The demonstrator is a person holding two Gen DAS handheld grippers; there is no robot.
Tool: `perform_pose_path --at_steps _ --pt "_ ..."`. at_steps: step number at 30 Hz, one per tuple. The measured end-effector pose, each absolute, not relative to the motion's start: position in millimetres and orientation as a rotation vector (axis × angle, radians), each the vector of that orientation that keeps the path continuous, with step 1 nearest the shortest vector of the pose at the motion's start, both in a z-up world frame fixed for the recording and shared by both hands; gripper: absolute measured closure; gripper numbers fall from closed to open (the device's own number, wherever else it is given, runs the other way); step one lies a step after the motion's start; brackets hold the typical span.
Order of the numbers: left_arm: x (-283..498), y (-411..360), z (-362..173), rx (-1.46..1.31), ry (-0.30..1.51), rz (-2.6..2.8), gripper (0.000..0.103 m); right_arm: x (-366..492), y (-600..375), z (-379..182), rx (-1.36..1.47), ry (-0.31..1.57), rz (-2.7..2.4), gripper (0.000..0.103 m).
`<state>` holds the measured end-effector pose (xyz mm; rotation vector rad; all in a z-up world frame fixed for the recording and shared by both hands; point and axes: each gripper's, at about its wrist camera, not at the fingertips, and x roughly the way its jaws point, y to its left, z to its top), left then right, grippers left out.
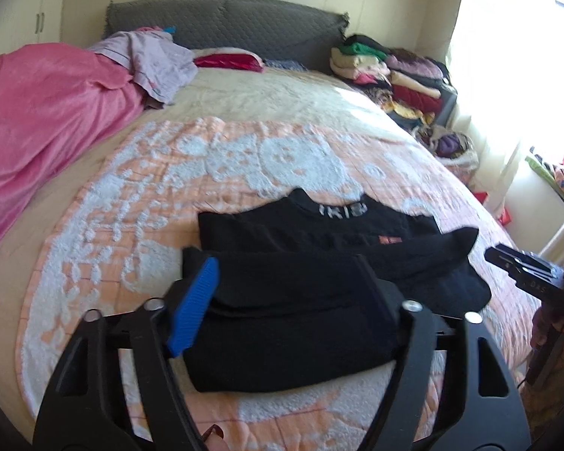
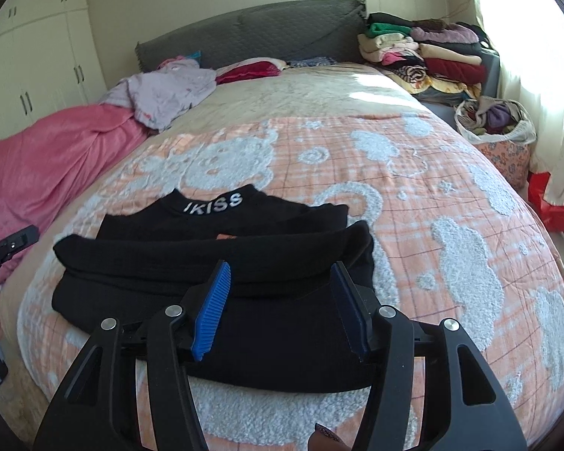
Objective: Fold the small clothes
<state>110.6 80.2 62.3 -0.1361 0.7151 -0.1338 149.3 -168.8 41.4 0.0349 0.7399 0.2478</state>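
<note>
So: left gripper [image 1: 282, 300] at the left end of the black top [image 2: 214, 263], jaws parted halfway, nothing gripped. Then the top itself, folded flat on the peach-and-white blanket [image 2: 432, 195], sleeves laid across the body, white "IKISS" lettering on the collar (small orange tag just below it). Right of the top's middle, right gripper [image 2: 282, 312], likewise half open, empty, cloth beneath.
</note>
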Motion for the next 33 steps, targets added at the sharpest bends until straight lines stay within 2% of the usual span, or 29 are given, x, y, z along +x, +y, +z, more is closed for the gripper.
perform_pose_path --at_steps 3,6,12,20,33 --pt "113.9 65.3 41.4 -0.108 0.779 -0.173 0.074 148.0 -150.6 31.5 -0.018 0.774 0.293 0.056" --pt "115.7 54.9 20.8 -0.082 0.836 -0.186 0.083 146.6 -133.0 20.8 -0.069 0.8 0.329 0.057" --pt "116.6 49.5 -10.0 -0.048 0.878 -0.148 0.083 150.9 -108.9 0.1 -0.123 0.85 0.352 0.058" --pt "134.2 51.3 -12.3 -0.029 0.857 -0.119 0.083 173.9 -97.0 -24.8 -0.171 0.901 0.318 0.058" --pt "177.8 52.3 -14.4 -0.01 0.848 -0.115 0.08 219.0 -95.7 -24.9 -0.152 0.88 0.274 0.059"
